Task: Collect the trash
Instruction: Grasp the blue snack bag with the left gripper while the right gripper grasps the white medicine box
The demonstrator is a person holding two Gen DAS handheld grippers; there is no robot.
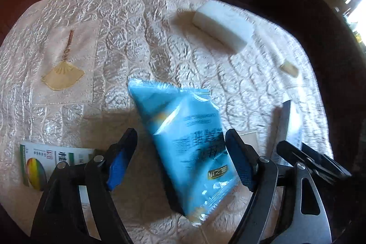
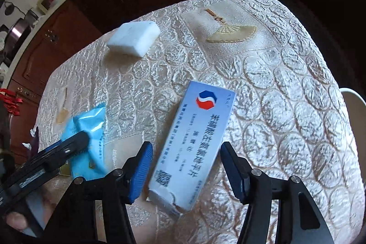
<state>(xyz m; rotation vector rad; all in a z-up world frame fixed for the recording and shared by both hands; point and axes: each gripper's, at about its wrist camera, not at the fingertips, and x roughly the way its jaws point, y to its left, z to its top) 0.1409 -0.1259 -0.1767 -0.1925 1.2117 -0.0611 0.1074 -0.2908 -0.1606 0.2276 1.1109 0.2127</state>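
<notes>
Trash pickup looks barely started, everything's on the desk (image 2: 286, 106).

Blue wrapper (image 1: 189, 141) sits between the left gripper (image 1: 180, 157)'s released fingers; pill box (image 2: 194, 145) between the right gripper (image 2: 186, 166)'s, untouched (white block (image 2: 133, 38) and another box (image 1: 45, 166) left too).

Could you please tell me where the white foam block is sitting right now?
The white foam block lies on the tablecloth near its far edge, beyond the blue packet; the left wrist view shows it upper right.
</notes>
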